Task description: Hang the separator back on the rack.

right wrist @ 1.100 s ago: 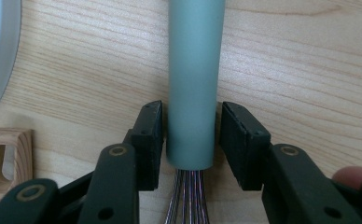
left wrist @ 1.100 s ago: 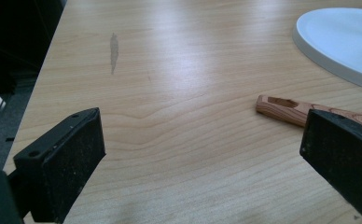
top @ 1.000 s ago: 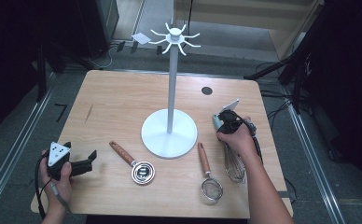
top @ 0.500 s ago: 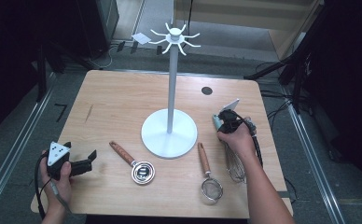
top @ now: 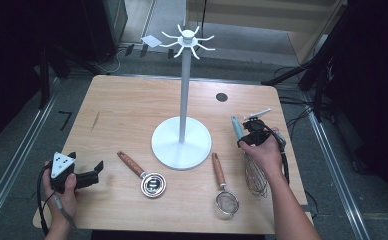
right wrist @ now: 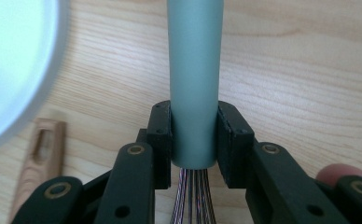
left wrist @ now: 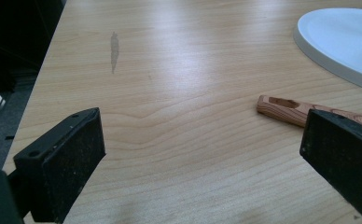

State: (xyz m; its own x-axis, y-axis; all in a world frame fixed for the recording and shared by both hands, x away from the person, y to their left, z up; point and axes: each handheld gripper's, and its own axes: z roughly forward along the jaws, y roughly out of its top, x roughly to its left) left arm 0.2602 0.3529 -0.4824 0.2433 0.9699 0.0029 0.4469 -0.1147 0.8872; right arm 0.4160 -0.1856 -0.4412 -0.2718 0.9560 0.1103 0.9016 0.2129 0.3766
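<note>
My right gripper point(right wrist: 194, 135) clamps the smooth grey-green cylindrical handle of a wire whisk point(right wrist: 194, 70) between its black jaws, thin metal wires fanning out below. Pale wooden tabletop point(right wrist: 300, 60) lies beneath, with a white round stand base point(right wrist: 11, 60) and a slotted wooden utensil handle point(right wrist: 38, 156) beside.

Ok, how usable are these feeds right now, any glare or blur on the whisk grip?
Right gripper view: whisk handle sharp between the pads, stand base washed out by glare. Left gripper view: soft sheen on the table, jaw edges slightly blurred. High view: evenly lit table, dark surroundings, right gripper small but readable.
</note>
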